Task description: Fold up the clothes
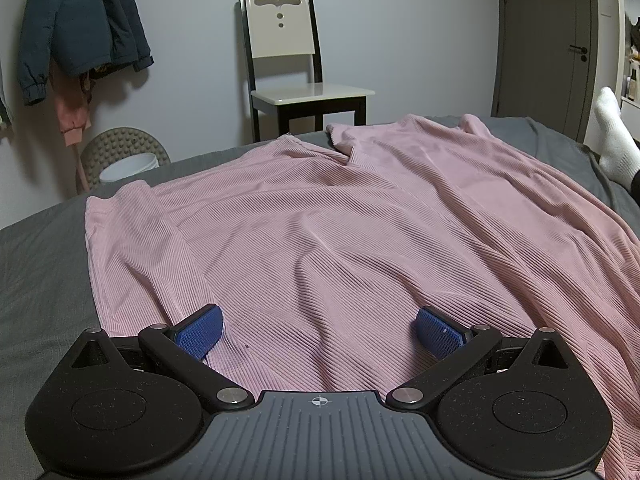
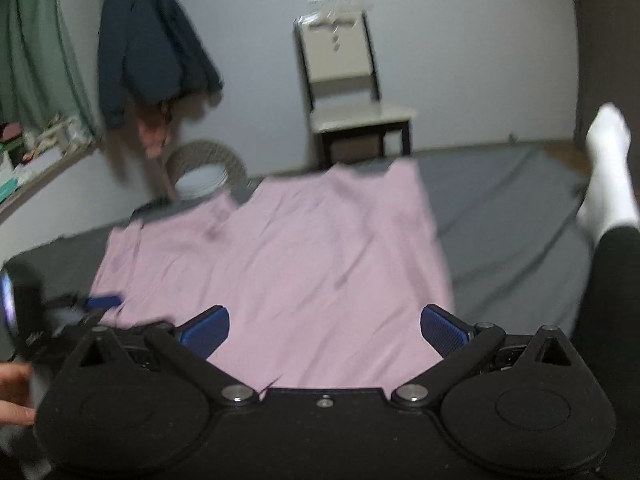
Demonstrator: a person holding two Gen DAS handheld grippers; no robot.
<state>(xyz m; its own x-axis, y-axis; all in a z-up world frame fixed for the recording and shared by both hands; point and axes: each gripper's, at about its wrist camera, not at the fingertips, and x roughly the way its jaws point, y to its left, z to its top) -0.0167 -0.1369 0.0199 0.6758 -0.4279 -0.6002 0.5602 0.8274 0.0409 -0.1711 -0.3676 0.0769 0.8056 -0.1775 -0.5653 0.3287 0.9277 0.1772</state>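
My left jaws (image 1: 319, 334) stand wide apart, both blue pads (image 1: 200, 334) low over the pink garment (image 1: 320, 220) and gripping nothing; whether the pad tips touch the cloth I cannot tell. My right jaws (image 2: 325, 334) are equally spread and empty, hanging over the near hem of the same garment, in a view blurred enough that fine detail is lost. I judge both are held open and low like this to be ready to pinch an edge, since the first fold does not look started.

Ahead of my left jaws the ribbed cloth lies spread across the grey bed (image 1: 36, 248), rumpled into soft ridges, with 1 sleeve lying along its left side. From my right jaws the garment runs forward and leftward, its right edge straight against bare sheet. My left tool shows at the left margin of the right view, so the 2 sit close, side by side.

Further right of both jaws, a leg in a white sock (image 1: 614, 136) rests on the bed. Beyond the far edge stands a chair (image 1: 296, 64) against the wall, and a dark jacket (image 1: 80, 20) hangs far left.
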